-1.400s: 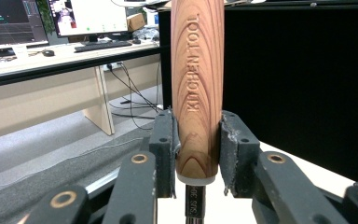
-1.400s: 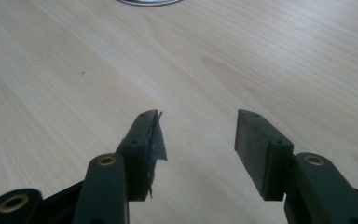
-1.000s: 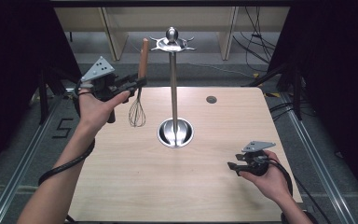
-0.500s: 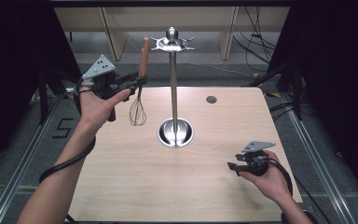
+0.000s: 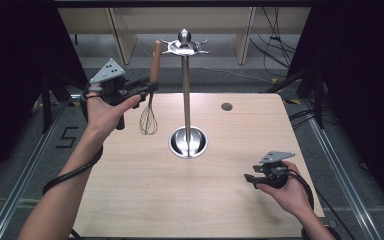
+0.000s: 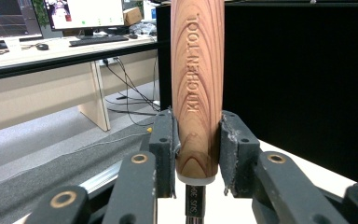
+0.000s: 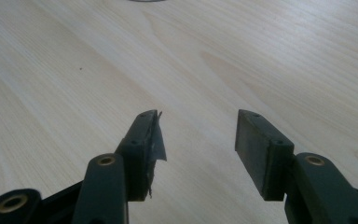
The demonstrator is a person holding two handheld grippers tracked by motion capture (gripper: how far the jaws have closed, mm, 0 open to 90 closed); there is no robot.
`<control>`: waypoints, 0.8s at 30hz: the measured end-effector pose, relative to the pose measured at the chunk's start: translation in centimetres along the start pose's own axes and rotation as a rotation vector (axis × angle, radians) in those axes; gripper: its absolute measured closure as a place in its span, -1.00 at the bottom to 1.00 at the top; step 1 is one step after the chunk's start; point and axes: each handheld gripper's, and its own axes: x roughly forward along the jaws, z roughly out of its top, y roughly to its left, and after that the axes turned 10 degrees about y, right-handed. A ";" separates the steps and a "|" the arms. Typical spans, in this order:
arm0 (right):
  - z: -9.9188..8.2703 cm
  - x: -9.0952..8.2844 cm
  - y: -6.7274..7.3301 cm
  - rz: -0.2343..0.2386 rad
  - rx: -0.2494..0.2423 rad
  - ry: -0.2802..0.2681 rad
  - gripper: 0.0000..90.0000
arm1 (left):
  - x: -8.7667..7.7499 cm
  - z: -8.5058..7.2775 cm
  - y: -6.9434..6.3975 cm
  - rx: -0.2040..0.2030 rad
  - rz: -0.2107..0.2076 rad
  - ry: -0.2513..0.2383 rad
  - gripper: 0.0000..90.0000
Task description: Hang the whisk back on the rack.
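Apparently mid-hanging: left gripper (image 5: pixel 147 88) clamps the whisk (image 5: pixel 150 95) at ten o'clock from the utensil stand (image 5: pixel 186 100); right gripper (image 5: pixel 250 178) gapes empty.

Overhead camera; two close tool-mounted views

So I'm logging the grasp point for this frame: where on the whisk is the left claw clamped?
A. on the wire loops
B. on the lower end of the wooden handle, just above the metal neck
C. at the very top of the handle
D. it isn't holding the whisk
B: in the left gripper view the left claw has its jaws pressed on both sides of the whisk handle's bottom end, the metal neck showing just below.
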 end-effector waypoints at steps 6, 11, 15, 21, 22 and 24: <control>0.0 0.0 0.1 0.005 0.011 0.011 0.11 | 0.1 0.1 0.1 -0.001 -0.003 0.003 0.52; 0.0 -0.1 0.1 0.007 0.013 0.015 0.11 | 0.2 0.0 0.2 0.000 -0.010 0.009 0.52; 0.0 0.0 0.1 0.006 0.012 0.016 0.11 | 0.5 -0.1 0.2 -0.002 -0.020 0.025 0.52; 0.0 0.0 0.1 0.006 0.012 0.018 0.11 | 0.8 -0.1 0.3 -0.001 -0.028 0.035 0.52; 0.0 0.0 0.0 0.004 0.007 0.015 0.11 | 0.9 -0.1 0.3 -0.001 -0.027 0.035 0.52; 0.0 0.0 0.1 0.004 0.008 0.015 0.11 | 1.0 0.0 0.3 0.000 -0.028 0.038 0.52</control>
